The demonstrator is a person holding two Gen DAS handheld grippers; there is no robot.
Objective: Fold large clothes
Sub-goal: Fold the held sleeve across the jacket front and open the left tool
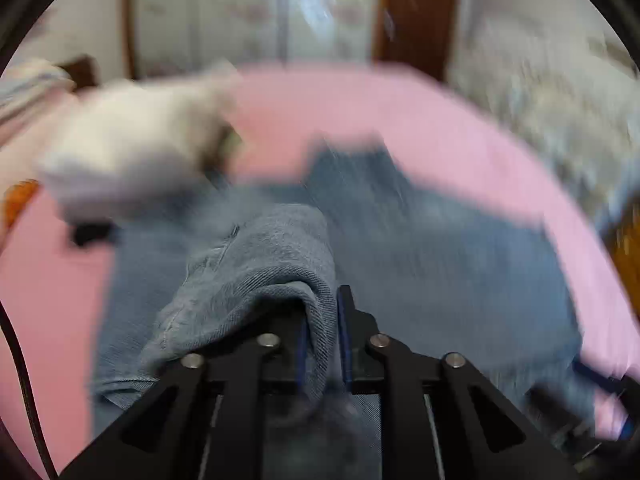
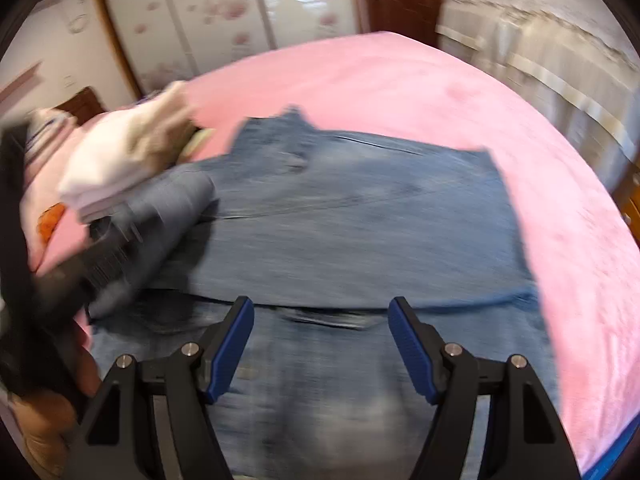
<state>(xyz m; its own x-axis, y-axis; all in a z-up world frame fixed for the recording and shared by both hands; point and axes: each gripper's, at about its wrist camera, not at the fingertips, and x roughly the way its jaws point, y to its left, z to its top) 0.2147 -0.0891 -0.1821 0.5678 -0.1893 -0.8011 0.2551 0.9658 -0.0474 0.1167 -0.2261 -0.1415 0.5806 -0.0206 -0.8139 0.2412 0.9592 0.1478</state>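
While left tongs point(image 1: 324, 344) pinch a jeans point(image 2: 360, 216) fold at 9 o'clock, right tongs point(image 2: 322, 344) gape wide; folding seems half done.

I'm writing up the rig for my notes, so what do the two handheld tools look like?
Both are matte black linkage frames with triangular cutouts and round silver pivot bolts. The right tool has long fingers faced with ribbed blue pads. The left tool shows the same blue only as thin edges along its fingers. A black cable runs down the left-wrist view's left edge.
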